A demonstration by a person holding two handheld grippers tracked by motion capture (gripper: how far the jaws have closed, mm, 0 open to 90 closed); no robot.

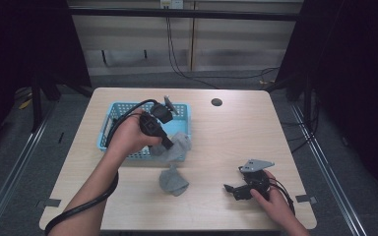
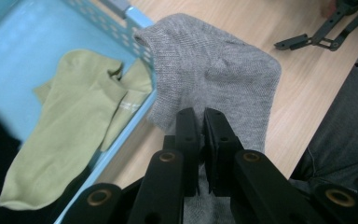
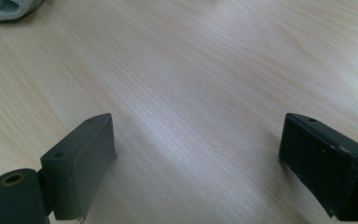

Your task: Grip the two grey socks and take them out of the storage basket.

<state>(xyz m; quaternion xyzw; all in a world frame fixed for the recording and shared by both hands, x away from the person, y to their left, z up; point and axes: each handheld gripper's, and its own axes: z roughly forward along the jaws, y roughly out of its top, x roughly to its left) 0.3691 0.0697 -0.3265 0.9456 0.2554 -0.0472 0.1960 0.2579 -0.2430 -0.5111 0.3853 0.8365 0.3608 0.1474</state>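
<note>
Left hand-held gripper (image 2: 200, 135) pinching 1 grey sock (image 2: 214, 70) over the blue basket (image 2: 9, 60) rim, right hand-held gripper (image 3: 196, 163) spread over tabletop (image 3: 191, 70). Probably dropping it in next.

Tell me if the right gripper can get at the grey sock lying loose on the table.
Probably yes. The right gripper rests open on the table with bare wood between it and the loose grey sock. The left gripper is busy, shut on another grey sock at the basket.
</note>
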